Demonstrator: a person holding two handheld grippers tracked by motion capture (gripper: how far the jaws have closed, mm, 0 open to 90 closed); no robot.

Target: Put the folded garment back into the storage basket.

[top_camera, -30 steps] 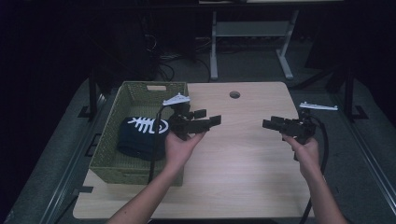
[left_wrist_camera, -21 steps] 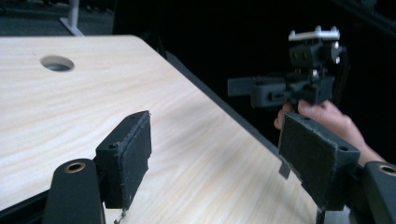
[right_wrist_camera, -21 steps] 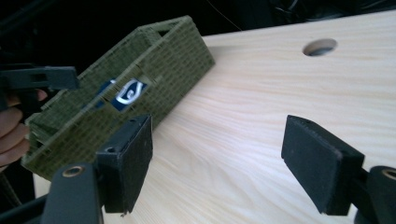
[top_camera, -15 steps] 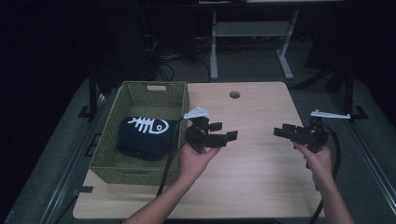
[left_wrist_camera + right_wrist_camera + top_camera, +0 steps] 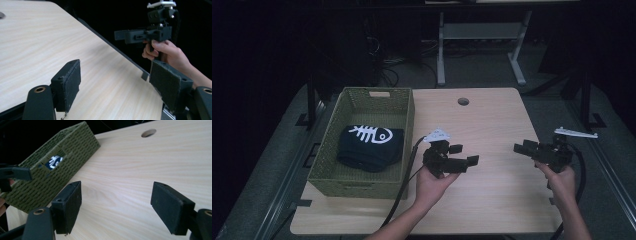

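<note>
My left gripper point(image 5: 464, 155) is held over the middle of the wooden table point(image 5: 492, 125), just right of the basket, jaws open and empty, pointing right. In the left gripper view its pads point(image 5: 71, 82) stand wide apart over bare wood, with nothing between them. My right gripper point(image 5: 522, 148) hovers near the table's right edge, open and empty, pointing left toward the other one. The right gripper view looks between its wide, empty jaws point(image 5: 116, 206) at the tabletop.
A green woven basket point(image 5: 332, 172) stands on the left part of the table and holds a folded dark garment point(image 5: 369, 147) with a white fish-skeleton print. A round cable hole point(image 5: 463, 101) lies near the far edge. Cables trail from both grippers toward the near edge.
Both hands have drawn back toward the near edge and sunk a little. The left gripper has moved right, away from the basket; the right gripper has shifted right. Both jaws stayed open.
</note>
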